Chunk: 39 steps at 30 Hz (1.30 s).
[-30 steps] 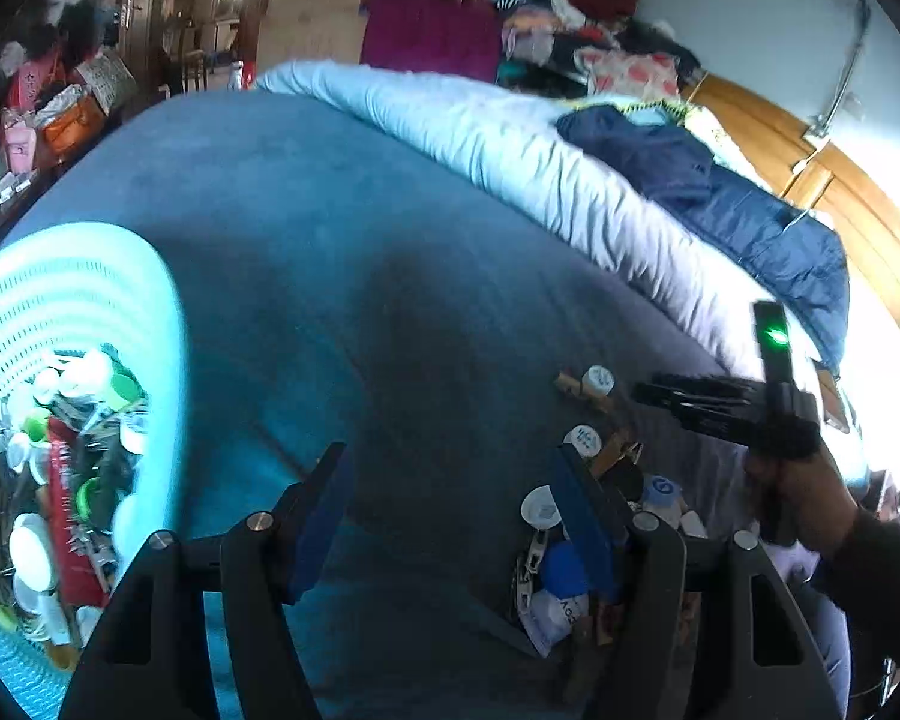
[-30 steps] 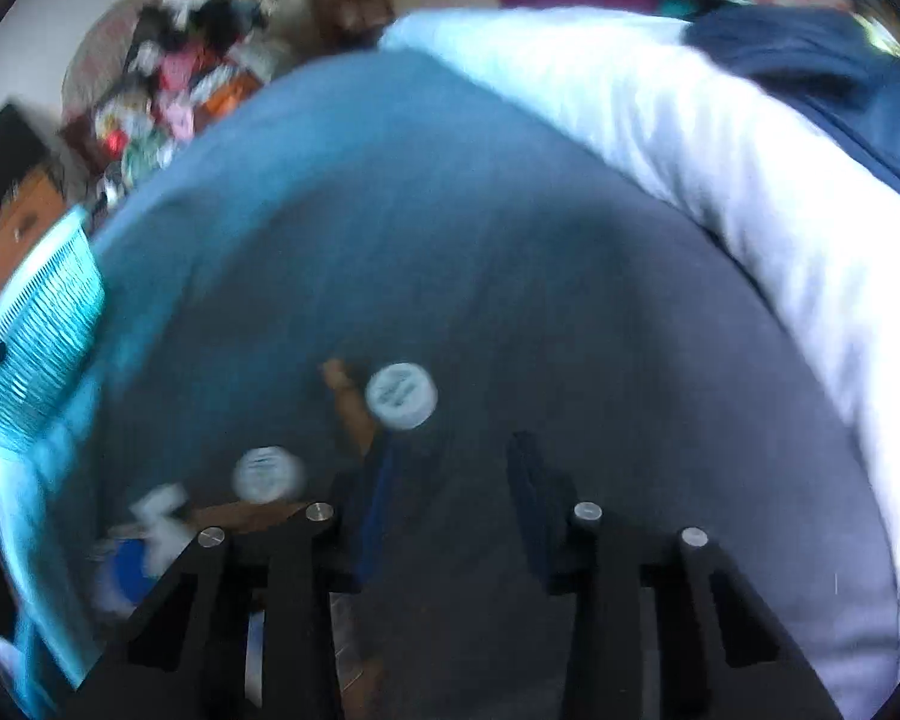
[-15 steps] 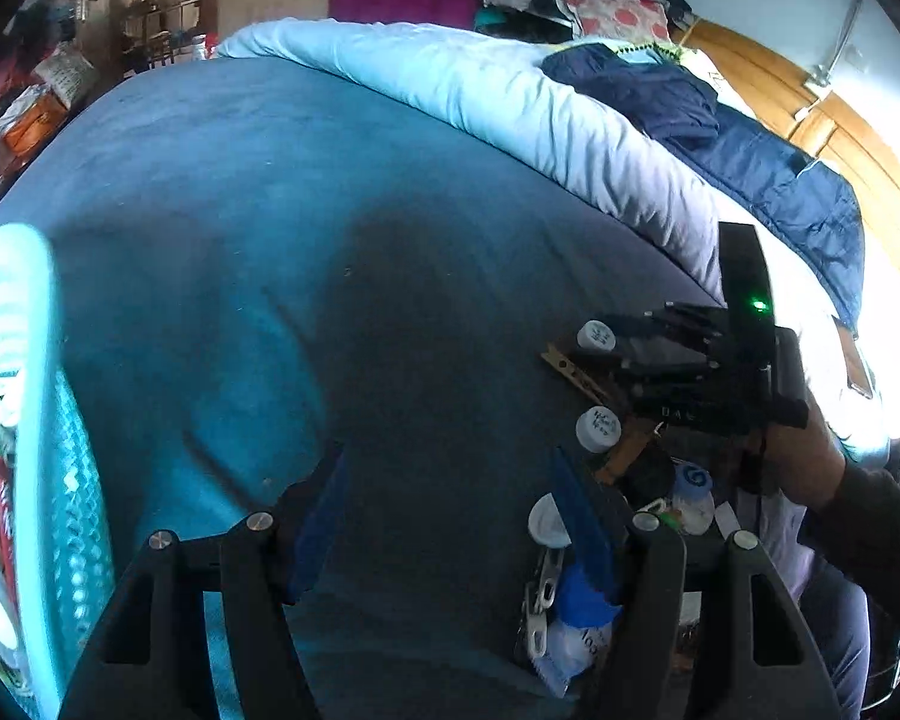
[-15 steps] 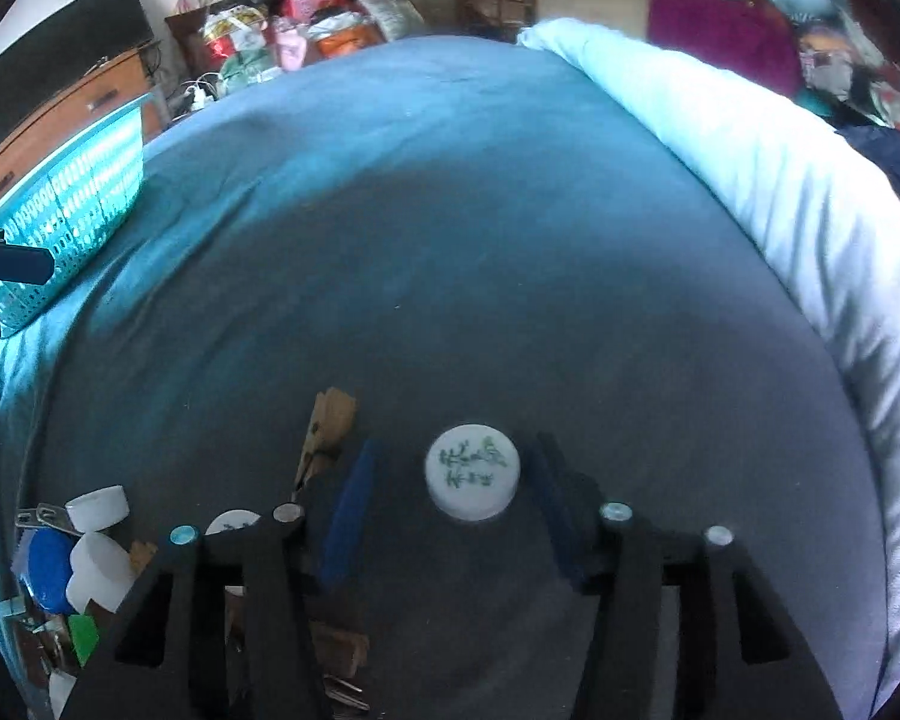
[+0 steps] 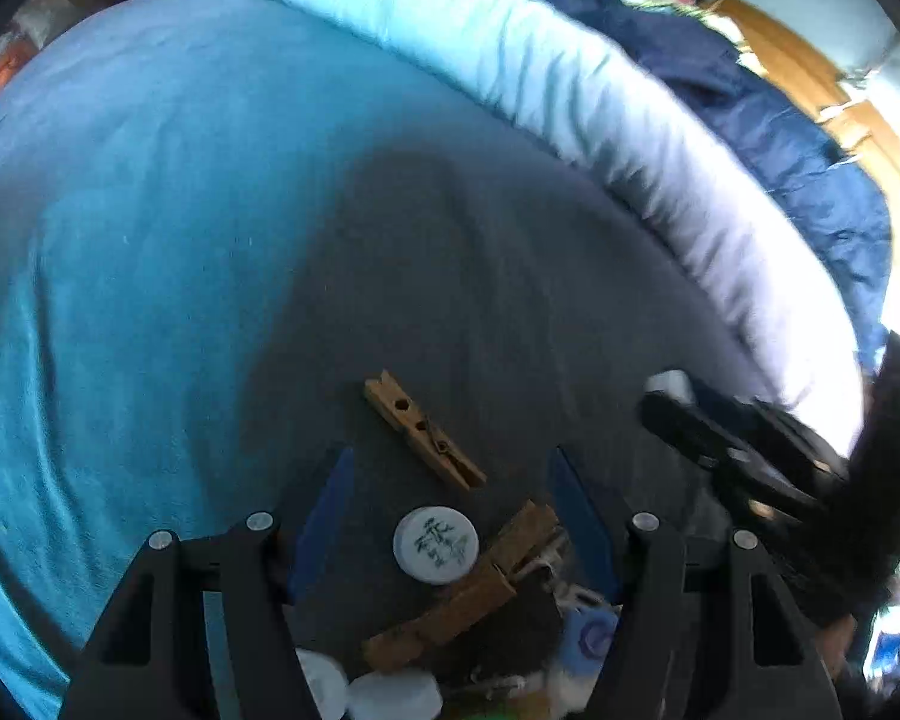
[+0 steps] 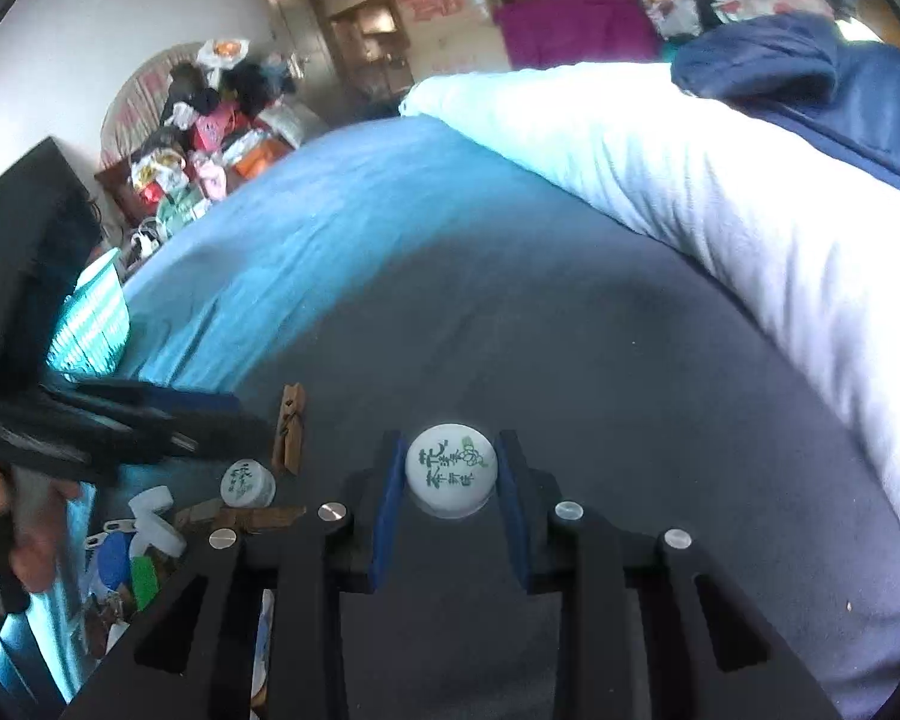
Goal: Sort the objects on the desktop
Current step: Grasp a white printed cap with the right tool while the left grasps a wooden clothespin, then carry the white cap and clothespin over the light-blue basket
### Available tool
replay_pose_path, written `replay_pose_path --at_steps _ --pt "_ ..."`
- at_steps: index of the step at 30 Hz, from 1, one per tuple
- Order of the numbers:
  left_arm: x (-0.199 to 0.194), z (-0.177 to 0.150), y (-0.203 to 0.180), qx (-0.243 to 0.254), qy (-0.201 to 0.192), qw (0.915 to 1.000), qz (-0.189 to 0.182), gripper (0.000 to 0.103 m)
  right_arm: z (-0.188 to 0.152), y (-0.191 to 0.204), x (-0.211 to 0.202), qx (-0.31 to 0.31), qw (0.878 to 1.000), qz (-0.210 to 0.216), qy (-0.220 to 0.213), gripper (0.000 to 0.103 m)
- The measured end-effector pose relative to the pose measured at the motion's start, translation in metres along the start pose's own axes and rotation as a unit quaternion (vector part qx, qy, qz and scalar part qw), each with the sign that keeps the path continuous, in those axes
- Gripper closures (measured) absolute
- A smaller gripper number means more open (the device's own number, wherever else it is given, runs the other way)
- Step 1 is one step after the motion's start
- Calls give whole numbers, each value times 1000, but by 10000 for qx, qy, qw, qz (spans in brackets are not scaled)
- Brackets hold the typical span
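Right claw (image 6: 450, 480), at lower centre of its own view, pinches a white bottle cap (image 6: 451, 470) with green print between its blue pads, just above the blue bedsheet (image 6: 342, 228). Left claw (image 5: 450, 510) stands spread at the bottom of its view, with a second printed cap (image 5: 435, 545) and two wooden clothespins (image 5: 423, 431) lying on the sheet between its fingers, touching neither pad. At the left edge of the right view a turquoise basket (image 6: 93, 324) sits well apart from the caps.

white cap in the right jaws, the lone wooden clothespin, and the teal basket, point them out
white cap (image 6: 450, 473), right wrist view, on its printed top face
wooden clothespin (image 5: 421, 429), left wrist view, mid-body near the spring
teal basket (image 6: 93, 327), right wrist view, on its lattice side wall
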<state>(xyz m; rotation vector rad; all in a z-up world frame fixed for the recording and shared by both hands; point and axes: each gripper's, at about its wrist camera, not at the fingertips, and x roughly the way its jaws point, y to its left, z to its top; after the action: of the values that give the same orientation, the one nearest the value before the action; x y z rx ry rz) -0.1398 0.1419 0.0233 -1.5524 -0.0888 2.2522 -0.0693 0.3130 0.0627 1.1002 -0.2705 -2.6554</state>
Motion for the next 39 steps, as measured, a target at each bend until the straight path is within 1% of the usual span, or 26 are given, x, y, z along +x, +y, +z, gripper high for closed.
replay_pose_path --at_steps 2,4,5,6,7,8,11,14,16,19,20,22,24,26,27,28,29,31,34,39 --pt "7 -1 -1 -110 -3 9999 114 34 -1 -1 1 34 10000 53 -14 74" --pt "8 1 -5 -109 -94 9996 251 34 -2 -4 1 89 9999 101 -50 74" --pt "8 1 -7 -100 -139 9994 314 44 -1 -4 3 114 9998 115 -69 74" --pt "8 1 -8 -92 -171 9992 345 69 -1 -4 1 138 9998 125 -112 74" --pt "8 0 -9 -100 -155 9992 352 82 -1 -4 0 149 9997 134 -136 74" --pt "8 -1 -9 -129 -136 9993 333 92 -1 -4 -1 161 9996 147 -154 74" --pt "-1 -7 -13 27 -182 9994 290 92 -1 -2 -8 171 9994 162 -239 74" --pt "-22 -10 -20 214 -378 9987 282 92 1 2 -18 168 9993 118 -306 74" --pt "-42 -13 -26 362 -576 9969 400 92 1 5 -27 184 9993 40 -321 74" --pt "-77 -16 -27 520 -935 9917 707 92 0 11 -42 293 9989 -77 -357 74" --pt "-92 -18 -26 580 -1105 9882 893 92 1 14 -47 352 9987 -96 -355 74" --pt "-112 -21 -24 635 -1284 9831 1137 92 3 23 -58 461 9982 -127 -358 74" --pt "-135 -28 -17 719 -1481 9753 1474 92 4 35 -68 442 9983 -136 -343 74" --pt "-154 -32 -6 703 -1617 9708 1627 92 6 48 -74 391 9986 -125 -341 74" --pt "-167 -36 -4 730 -1735 9659 1779 92 8 56 -78 354 9987 -111 -336 74" --pt "-178 -40 -2 727 -1818 9629 1856 92 9 64 -82 310 9989 -92 -340 74" --pt "-190 -45 8 725 -1865 9616 1877 92 11 71 -84 273 9990 -83 -343 74" --pt "-206 -51 15 690 -2012 9572 1964 92 15 86 -88 174 9992 -29 -346 74" --pt "-235 -63 31 492 -2179 9544 1979 92 24 111 -94 -44 9994 30 -344 74" --pt "-266 -75 66 132 -2343 9508 2023 92 42 153 -98 -427 9983 155 -355 74"
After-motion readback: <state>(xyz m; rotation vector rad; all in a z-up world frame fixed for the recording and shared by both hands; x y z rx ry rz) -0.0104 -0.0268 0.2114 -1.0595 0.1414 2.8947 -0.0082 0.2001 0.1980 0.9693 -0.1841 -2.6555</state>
